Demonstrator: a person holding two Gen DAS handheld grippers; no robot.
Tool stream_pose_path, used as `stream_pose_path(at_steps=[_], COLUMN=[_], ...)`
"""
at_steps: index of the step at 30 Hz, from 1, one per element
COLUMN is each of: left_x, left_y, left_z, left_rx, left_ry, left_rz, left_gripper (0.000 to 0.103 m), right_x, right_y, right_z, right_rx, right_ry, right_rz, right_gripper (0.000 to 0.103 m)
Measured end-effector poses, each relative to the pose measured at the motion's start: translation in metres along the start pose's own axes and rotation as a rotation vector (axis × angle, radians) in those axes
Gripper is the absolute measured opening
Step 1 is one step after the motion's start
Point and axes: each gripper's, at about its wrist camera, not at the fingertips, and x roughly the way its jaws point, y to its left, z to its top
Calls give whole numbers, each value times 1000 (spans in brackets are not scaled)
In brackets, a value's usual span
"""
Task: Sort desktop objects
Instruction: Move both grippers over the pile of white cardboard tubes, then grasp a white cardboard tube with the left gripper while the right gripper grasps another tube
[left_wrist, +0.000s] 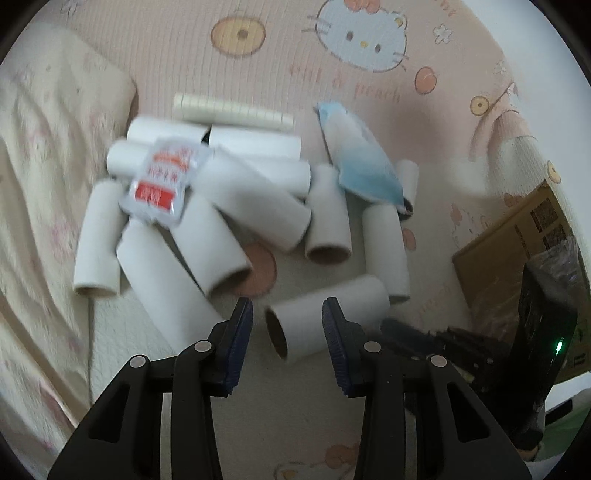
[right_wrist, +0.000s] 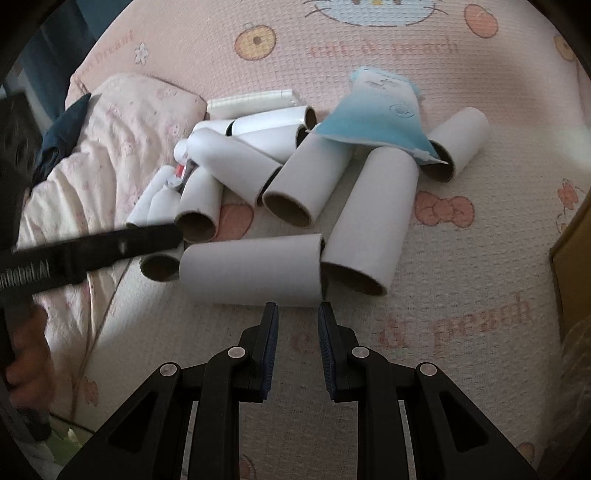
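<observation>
Several white cardboard tubes (left_wrist: 236, 206) lie in a heap on a pink printed mat (left_wrist: 258, 62). A red and white packet (left_wrist: 162, 184) rests on the heap's left side, and a blue and white pouch (left_wrist: 358, 155) on its right. Behind them lies a cream strip (left_wrist: 232, 110). My left gripper (left_wrist: 288, 302) is open, hovering over the near tube (left_wrist: 332, 314) without its pads touching it. My right gripper (right_wrist: 298, 305) is shut with only a narrow gap and nothing in it, just short of a crosswise tube (right_wrist: 251, 271). The pouch (right_wrist: 380, 114) lies across two tubes.
A folded pale quilt (left_wrist: 44, 184) borders the heap on the left. A brown cardboard box (left_wrist: 517, 236) stands at the right. The other gripper's black body (right_wrist: 110, 243) reaches in from the left, with a person's hand (right_wrist: 29, 354) behind it.
</observation>
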Motion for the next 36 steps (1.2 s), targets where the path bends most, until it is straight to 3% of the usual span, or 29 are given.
stream_pose_path(at_steps=[1, 3, 6, 14, 18, 22, 27, 29, 33, 36], left_x=[1, 6, 18, 46, 47, 52, 51, 48, 37, 35], left_y=[0, -2, -1, 7, 5, -2, -10, -13, -12, 0], left_z=[3, 9, 14, 7, -6, -20, -29, -28, -23, -19], left_rx=[8, 28, 24, -25, -16, -14, -48, -47, -72, -165], left_ry=[-10, -16, -2, 164, 200, 244, 242, 218, 147, 125], left_rz=[-6, 8, 11, -42, -31, -63, -102, -117, -134, -193], left_gripper=[21, 14, 14, 14, 14, 14, 14, 16, 43, 53], right_x=[0, 1, 2, 7, 10, 6, -1, -7, -24, -29], right_y=[1, 2, 3, 3, 2, 2, -5, -9, -10, -6], right_z=[0, -1, -2, -1, 0, 6, 14, 14, 13, 11], right_rx=[-2, -7, -9, -7, -2, -14, -6, 4, 24, 17], right_ry=[3, 3, 6, 34, 39, 5, -18, -22, -41, -51], right_rz=[-5, -12, -24, -18, -20, -42, -63, -51, -11, 8], right_gripper=[18, 18, 18, 18, 18, 18, 18, 18, 18, 19])
